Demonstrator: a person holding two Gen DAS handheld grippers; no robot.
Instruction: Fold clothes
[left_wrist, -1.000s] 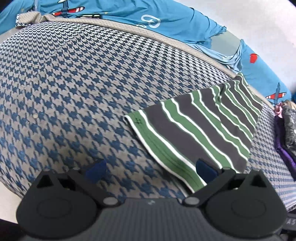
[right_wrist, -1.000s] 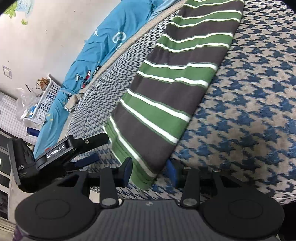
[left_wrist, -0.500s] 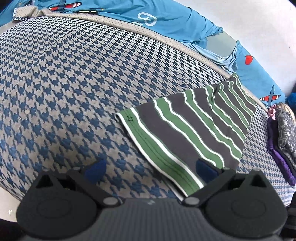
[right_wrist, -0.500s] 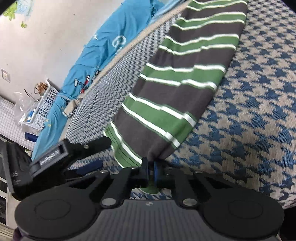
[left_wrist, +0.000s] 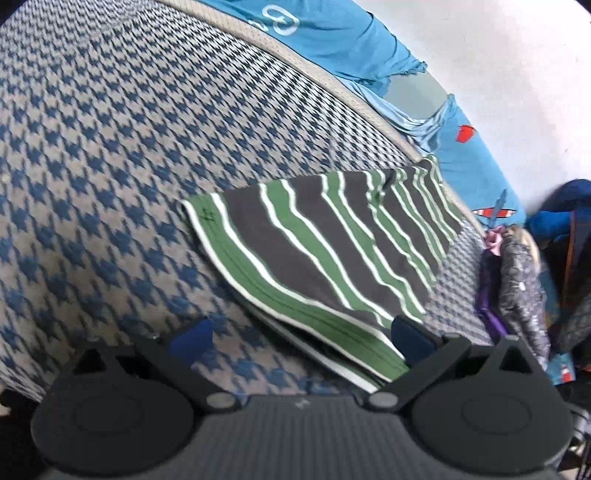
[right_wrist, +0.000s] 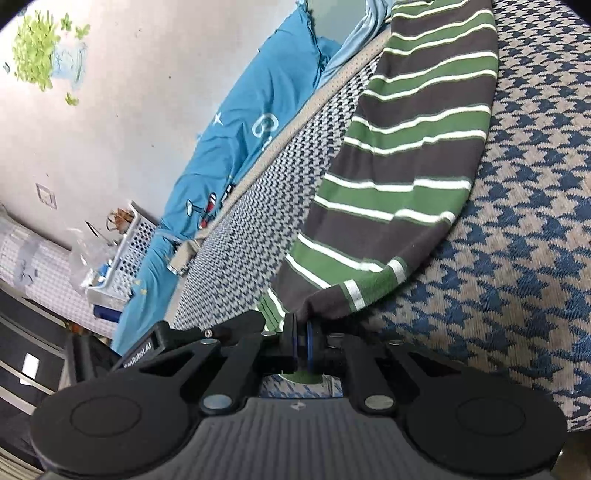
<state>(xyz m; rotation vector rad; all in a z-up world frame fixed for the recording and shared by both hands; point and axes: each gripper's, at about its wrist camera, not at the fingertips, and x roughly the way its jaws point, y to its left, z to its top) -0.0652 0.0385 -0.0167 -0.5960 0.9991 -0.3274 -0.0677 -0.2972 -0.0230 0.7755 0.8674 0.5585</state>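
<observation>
Houndstooth mattress (left_wrist: 110, 155) bears striped garment (left_wrist: 325, 251) beside blue bedding (left_wrist: 332, 40).

The left wrist view sat low behind its own gripper (left_wrist: 301, 338) and looked forward and down across the houndstooth bed cover (left_wrist: 110, 155) toward the wall, close above the cloth. The right wrist view, rolled to one side, looked along its gripper (right_wrist: 300, 341) from just above the same cover (right_wrist: 517, 266). Both views shared the striped garment (left_wrist: 332, 251) (right_wrist: 413, 155) and the blue sheet (left_wrist: 340, 40) (right_wrist: 251, 122) beside the wall.
</observation>
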